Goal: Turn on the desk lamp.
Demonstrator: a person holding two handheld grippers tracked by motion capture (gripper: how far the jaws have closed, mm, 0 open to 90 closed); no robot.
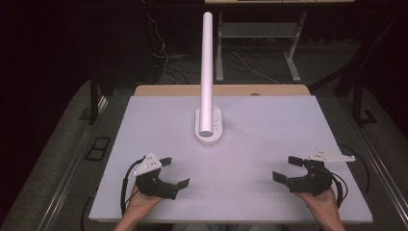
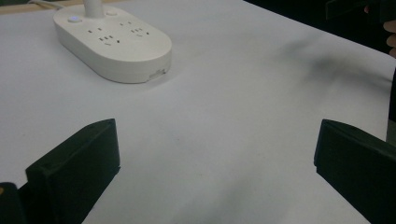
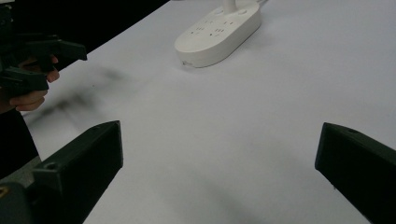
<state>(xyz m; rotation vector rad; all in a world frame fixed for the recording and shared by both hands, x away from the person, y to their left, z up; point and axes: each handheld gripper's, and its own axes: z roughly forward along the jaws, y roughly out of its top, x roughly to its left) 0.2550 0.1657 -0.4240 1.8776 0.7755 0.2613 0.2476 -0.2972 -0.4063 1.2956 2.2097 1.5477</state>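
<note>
A white oval power strip (image 1: 209, 126) with several sockets lies at the middle of the white table (image 1: 269, 120), and a white pole (image 1: 207, 62) rises from it. My left gripper (image 1: 175, 172) rests near the front left, held by a hand, jaws wide apart with nothing between them. My right gripper (image 1: 286, 168) rests near the front right, also open and empty. In the left gripper view the left gripper (image 2: 215, 140) faces bare tabletop, the power strip (image 2: 112, 44) far ahead to the left. In the right gripper view the right gripper (image 3: 220, 140) faces the power strip (image 3: 219, 32) farther off.
A wooden strip (image 1: 221, 90) borders the table's far edge. Beyond it stand desk legs (image 1: 293, 57) and loose cables (image 1: 161, 53) on a dark floor. The left gripper (image 3: 32, 60) and its hand appear at the left of the right gripper view.
</note>
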